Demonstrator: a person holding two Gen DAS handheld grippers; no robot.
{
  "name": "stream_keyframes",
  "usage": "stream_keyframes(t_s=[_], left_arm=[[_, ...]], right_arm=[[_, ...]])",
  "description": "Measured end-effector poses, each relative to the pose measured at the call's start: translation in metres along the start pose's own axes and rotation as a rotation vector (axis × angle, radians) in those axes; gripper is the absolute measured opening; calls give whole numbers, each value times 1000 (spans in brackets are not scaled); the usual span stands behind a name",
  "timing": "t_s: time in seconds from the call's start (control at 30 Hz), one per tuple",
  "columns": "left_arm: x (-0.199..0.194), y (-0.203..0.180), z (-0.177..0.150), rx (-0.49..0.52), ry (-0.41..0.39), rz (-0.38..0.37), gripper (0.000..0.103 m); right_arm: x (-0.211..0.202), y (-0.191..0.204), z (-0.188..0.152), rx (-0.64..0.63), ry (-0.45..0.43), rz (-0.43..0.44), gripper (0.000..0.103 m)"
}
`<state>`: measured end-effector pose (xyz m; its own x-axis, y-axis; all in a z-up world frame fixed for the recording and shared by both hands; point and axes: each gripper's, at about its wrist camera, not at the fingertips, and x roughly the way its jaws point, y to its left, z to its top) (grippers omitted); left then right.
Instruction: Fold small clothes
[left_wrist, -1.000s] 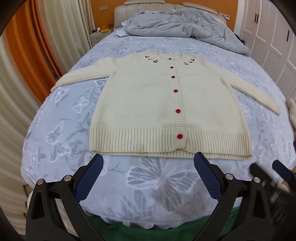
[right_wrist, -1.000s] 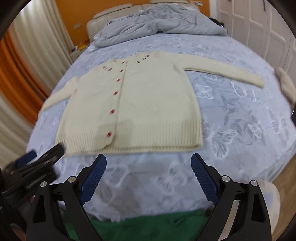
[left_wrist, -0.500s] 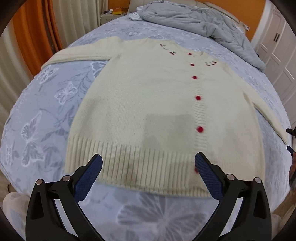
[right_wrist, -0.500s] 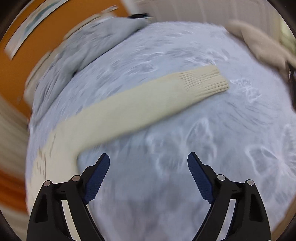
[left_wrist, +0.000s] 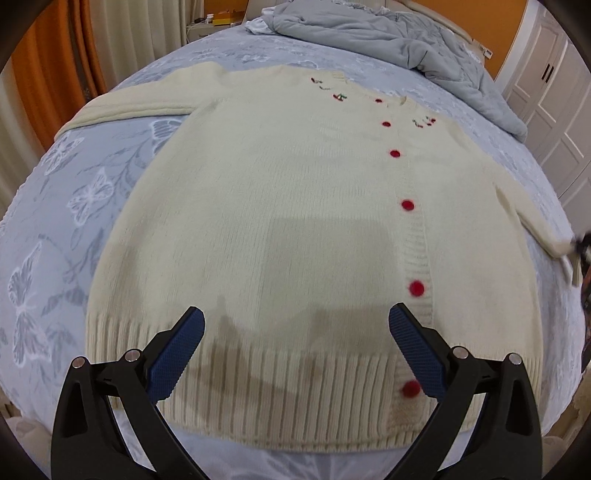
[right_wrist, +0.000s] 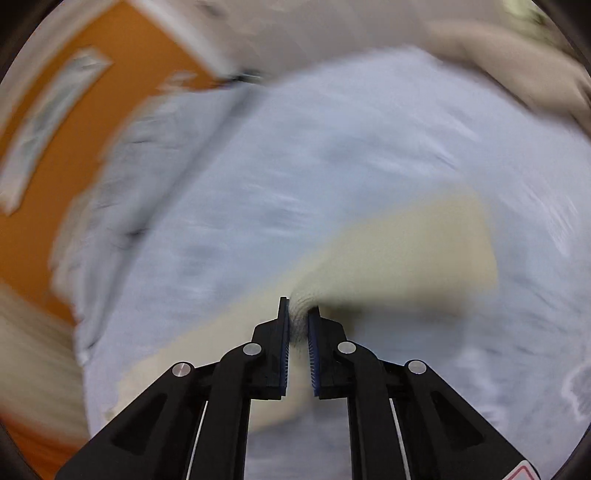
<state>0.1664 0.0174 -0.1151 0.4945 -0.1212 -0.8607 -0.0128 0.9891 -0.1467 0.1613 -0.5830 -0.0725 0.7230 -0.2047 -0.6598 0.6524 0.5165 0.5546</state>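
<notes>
Although the cream cardigan (left_wrist: 295, 229) lies flat and buttoned on the bed (left_wrist: 48, 229), collar toward twelve o'clock in the left wrist view, no fold is made yet, so nearly all the work is left. The right tongs (right_wrist: 298, 325) have just been closing and now pinch the knit of a sleeve (right_wrist: 406, 251), which stretches toward two o'clock in their blurred view; this looks like the opening move, gathering that sleeve inward. The left tongs (left_wrist: 295, 343) point steeply down over the ribbed hem (left_wrist: 295, 391) at six o'clock, jaws wide apart, holding nothing.
</notes>
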Motion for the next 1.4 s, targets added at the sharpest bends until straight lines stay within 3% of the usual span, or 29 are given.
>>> stream_keyframes(t_s=[0.1, 0.23, 0.33, 0.43, 0.5, 0.63, 0.67, 0.73, 0.83, 0.87, 0.9, 0.93, 0.97, 1.0, 1.1, 1.2, 1.23, 1.3, 1.4], left_arm=[[-2, 3, 12, -30, -31, -36, 98], [-8, 3, 34, -71, -84, -84, 98], [-14, 7, 58, -116, -130, -138, 98], [-9, 13, 91, -189, -154, -223, 98], [3, 14, 110, -226, -138, -265, 98], [41, 6, 151, -268, -108, -329, 98], [56, 0, 163, -274, -94, -306, 98], [81, -8, 179, -292, -70, -330, 98], [125, -14, 193, -412, 15, -354, 95], [138, -16, 195, -458, 49, -352, 84], [147, -18, 197, -475, 64, -361, 61], [158, -22, 199, -476, 90, -366, 48], [162, -26, 201, -467, 104, -371, 15], [164, -29, 204, -456, 102, -375, 11], [130, -37, 221, -366, -60, -390, 10], [84, -23, 236, -331, -236, -437, 10], [80, -17, 237, -329, -255, -436, 10], [87, -3, 239, -304, -255, -378, 11], [140, 11, 226, -308, -102, -295, 11]], right_arm=[[-27, 117, -22, -277, -3, 215, 10], [-36, 245, -102, -621, 103, 418, 11], [-4, 298, -193, -828, 271, 462, 16], [21, 300, -256, -946, 378, 422, 16], [19, 277, -262, -912, 373, 408, 20], [5, 208, -238, -718, 359, 361, 42], [10, 194, -232, -688, 362, 333, 42], [23, 167, -213, -604, 377, 270, 42], [45, 140, -186, -414, 404, 265, 42], [52, 134, -181, -352, 413, 279, 43], [58, 129, -176, -309, 420, 290, 45], [67, 126, -171, -253, 433, 303, 46], [76, 124, -168, -207, 440, 317, 47], [77, 121, -166, -183, 437, 322, 47], [84, 128, -160, -131, 434, 358, 47], [68, 139, -151, -118, 400, 482, 49], [68, 139, -150, -114, 408, 504, 52], [79, 140, -155, -96, 452, 499, 54], [98, 137, -168, -106, 471, 416, 50]])
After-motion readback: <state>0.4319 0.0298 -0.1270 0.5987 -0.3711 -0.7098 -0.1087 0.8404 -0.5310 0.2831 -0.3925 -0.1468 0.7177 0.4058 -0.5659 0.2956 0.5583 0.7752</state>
